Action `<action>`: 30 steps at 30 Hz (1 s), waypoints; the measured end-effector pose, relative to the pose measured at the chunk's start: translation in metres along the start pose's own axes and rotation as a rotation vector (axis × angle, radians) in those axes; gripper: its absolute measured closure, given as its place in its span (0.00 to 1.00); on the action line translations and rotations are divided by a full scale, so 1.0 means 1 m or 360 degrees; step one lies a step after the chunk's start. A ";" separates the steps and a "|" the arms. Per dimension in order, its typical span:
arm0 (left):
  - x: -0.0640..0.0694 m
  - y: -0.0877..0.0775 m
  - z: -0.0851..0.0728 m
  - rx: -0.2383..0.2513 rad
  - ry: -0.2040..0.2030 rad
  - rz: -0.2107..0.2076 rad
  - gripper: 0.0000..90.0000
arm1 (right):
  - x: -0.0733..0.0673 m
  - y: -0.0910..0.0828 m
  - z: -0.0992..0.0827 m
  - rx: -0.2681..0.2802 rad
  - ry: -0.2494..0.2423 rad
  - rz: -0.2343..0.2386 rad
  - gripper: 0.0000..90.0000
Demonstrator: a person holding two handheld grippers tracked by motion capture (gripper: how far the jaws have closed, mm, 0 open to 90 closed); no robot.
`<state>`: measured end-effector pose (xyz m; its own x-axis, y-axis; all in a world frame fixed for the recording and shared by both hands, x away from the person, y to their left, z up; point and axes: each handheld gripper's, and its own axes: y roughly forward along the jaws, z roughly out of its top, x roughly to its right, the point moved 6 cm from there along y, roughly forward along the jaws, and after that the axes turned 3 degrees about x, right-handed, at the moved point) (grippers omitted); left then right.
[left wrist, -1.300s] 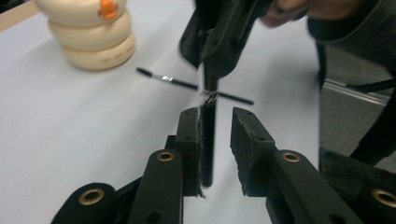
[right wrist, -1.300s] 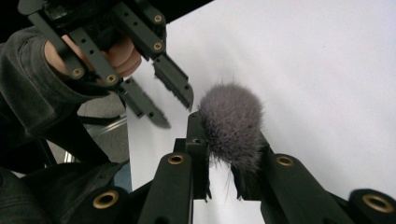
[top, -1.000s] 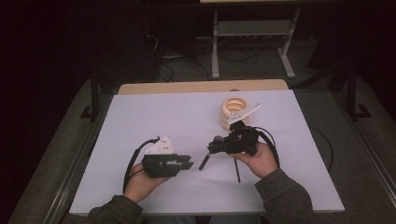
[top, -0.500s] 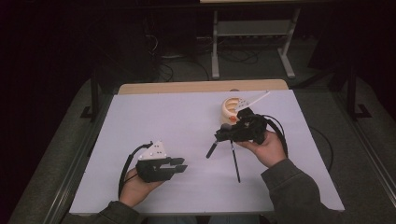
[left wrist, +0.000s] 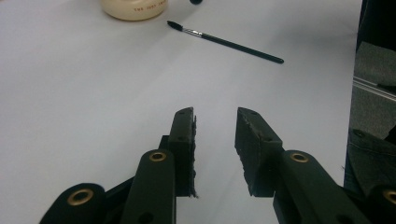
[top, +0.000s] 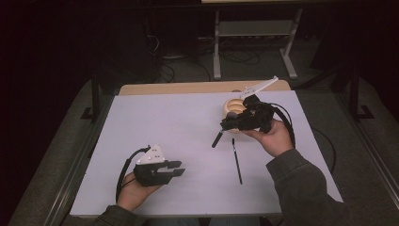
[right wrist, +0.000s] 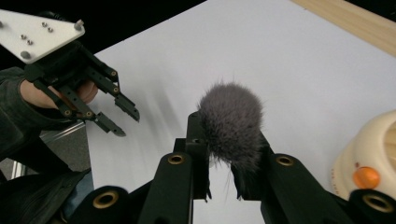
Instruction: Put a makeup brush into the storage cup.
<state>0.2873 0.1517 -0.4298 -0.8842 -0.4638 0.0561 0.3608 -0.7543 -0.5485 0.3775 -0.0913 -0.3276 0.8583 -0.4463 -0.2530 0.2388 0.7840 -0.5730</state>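
Grey fluffy brush head (right wrist: pixel 229 122), black thin brush (top: pixel 236 161), cream holder (top: pixel 234 107), white table (top: pixel 179 127)

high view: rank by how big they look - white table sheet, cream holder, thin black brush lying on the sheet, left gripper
1. White table sheet, by far the largest.
2. Left gripper.
3. Cream holder, partly hidden by the right gripper, so its rank against the left gripper is unsure.
4. Thin black brush, long but very slim.

Print on the cream holder

A line of small brown capitals ran along the rim of the cream holder (left wrist: pixel 134 8), too blurred and small to be read.
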 end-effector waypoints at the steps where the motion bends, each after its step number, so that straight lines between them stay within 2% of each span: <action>1: 0.000 0.000 0.000 -0.0002 0.0005 0.0004 0.75 | 0.001 -0.001 0.002 0.0009 -0.0005 -0.0004 0.86; 19: -0.008 -0.006 -0.004 0.0021 -0.0051 0.0041 0.71 | 0.020 -0.025 0.032 0.0047 0.0033 -0.0116 0.86; 21: -0.010 -0.007 -0.005 0.0019 -0.0044 0.0044 0.71 | 0.023 -0.027 0.034 0.0048 0.0019 -0.0134 0.86; 24: -0.010 -0.008 -0.004 0.0039 -0.0067 0.0049 0.70 | 0.026 -0.032 0.039 0.0052 0.0031 -0.0161 0.86; 30: -0.011 -0.009 -0.004 0.0043 -0.0063 0.0057 0.70 | 0.038 -0.043 0.049 0.0081 0.0054 -0.0222 0.86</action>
<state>0.2923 0.1654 -0.4282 -0.8582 -0.5085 0.0700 0.4005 -0.7488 -0.5281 0.4220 -0.1210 -0.2740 0.7996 -0.5661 -0.2003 0.3782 0.7339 -0.5642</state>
